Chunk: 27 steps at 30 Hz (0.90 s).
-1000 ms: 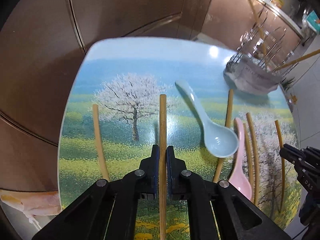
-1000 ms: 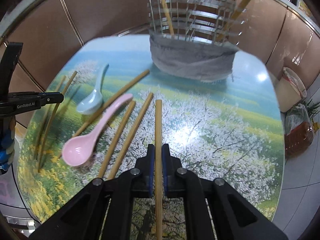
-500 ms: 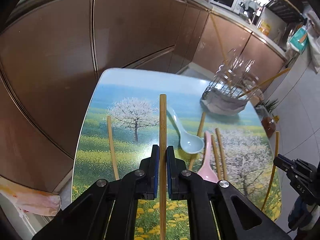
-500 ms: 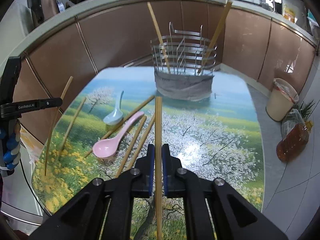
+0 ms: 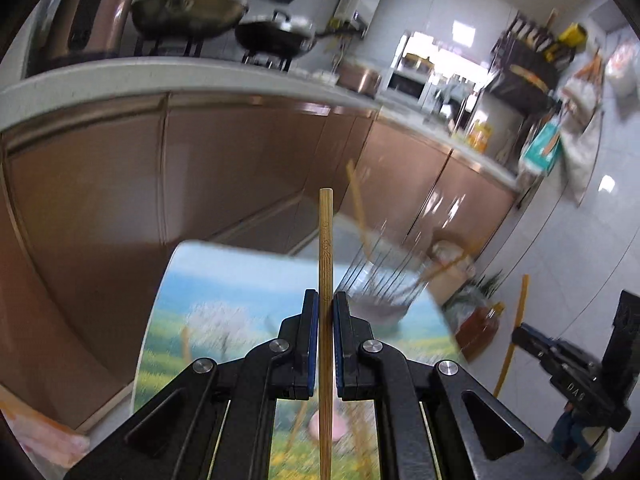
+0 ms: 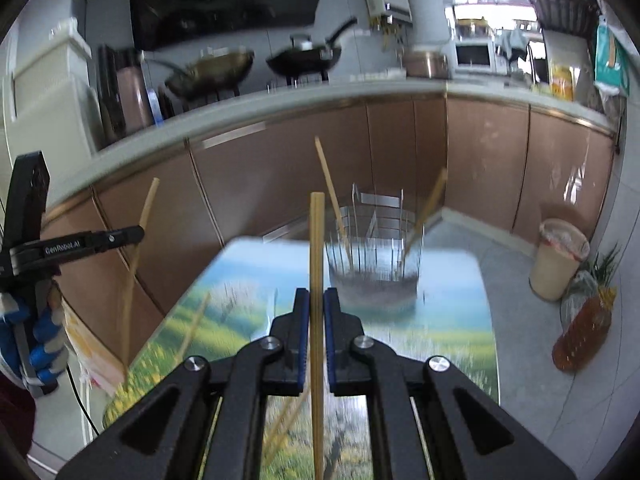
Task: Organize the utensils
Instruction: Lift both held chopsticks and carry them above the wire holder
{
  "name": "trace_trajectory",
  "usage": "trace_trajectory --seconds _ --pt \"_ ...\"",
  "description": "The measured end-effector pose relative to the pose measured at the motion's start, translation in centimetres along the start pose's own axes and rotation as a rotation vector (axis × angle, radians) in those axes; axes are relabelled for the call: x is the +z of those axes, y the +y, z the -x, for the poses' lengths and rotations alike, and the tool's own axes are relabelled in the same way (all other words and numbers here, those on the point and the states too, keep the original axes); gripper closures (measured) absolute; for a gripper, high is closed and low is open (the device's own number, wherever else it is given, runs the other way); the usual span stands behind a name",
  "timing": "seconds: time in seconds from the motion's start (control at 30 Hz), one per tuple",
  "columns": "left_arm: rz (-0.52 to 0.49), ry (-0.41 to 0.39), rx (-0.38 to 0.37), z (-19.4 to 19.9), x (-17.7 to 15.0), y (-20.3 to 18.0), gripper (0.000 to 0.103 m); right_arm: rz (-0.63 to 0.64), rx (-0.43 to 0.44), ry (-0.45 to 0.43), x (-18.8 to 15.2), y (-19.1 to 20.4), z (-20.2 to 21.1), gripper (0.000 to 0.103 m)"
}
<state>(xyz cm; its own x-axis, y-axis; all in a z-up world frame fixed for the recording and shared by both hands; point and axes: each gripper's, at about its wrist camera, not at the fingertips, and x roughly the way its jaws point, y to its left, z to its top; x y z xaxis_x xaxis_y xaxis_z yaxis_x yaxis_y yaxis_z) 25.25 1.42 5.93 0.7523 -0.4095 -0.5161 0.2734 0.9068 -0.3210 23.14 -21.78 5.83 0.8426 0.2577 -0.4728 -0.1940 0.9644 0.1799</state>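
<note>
Left hand-held gripper and right hand-held gripper, each clamped on a chopstick, held above the landscape-printed surface bearing the wire utensil basket.

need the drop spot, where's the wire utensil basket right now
In the right wrist view, the grey-wrapped wire utensil basket stands at the far end of the landscape-print table, just right of the held bamboo chopstick.

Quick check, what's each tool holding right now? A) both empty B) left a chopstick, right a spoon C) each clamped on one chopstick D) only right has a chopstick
C: the left tool is shut on a chopstick between its pads, and the right tool is shut on its own chopstick; the wire utensil rack sits ahead on the table.
</note>
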Motion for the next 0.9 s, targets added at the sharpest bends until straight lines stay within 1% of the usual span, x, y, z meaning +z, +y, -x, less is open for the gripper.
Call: trace_trajectory --seconds 0.13,0.23,0.37,0.47,0.6,0.73,0.83,0.9 --pt "0.033 -0.089 -0.055 -0.9 3.0 -1.2 0.097 0.001 0.015 -0.095 3.5 -0.1 0.0 0.097" --pt "0.053 -0.135 -0.093 -2.1 5.0 -2.1 0.097 0.001 0.025 -0.155 5.9 -0.6 -0.8 0.097" --pt "0.067 -0.186 -0.130 -4.8 7.3 -3.5 0.097 0.010 0.021 -0.234 8.8 -1.0 -2.2 0.097" --pt "0.064 -0.226 -0.139 -7.1 8.6 -4.5 0.097 0.010 0.016 -0.296 10.4 -1.5 -3.9 0.097" --pt "0.081 -0.287 -0.146 -10.3 10.1 -5.5 0.097 0.018 -0.018 -0.369 11.6 -2.3 -6.0 0.097" --pt "0.103 -0.346 -0.135 -13.4 10.8 -6.4 0.097 0.028 -0.062 -0.420 11.6 -3.4 -8.0 0.097" --pt "0.116 -0.371 -0.112 -16.2 10.8 -7.0 0.097 0.030 -0.094 -0.441 11.1 -4.6 -9.8 0.097" --pt "0.131 -0.372 -0.092 -18.1 10.4 -7.1 0.097 0.032 -0.115 -0.447 10.5 -5.1 -10.8 0.097"
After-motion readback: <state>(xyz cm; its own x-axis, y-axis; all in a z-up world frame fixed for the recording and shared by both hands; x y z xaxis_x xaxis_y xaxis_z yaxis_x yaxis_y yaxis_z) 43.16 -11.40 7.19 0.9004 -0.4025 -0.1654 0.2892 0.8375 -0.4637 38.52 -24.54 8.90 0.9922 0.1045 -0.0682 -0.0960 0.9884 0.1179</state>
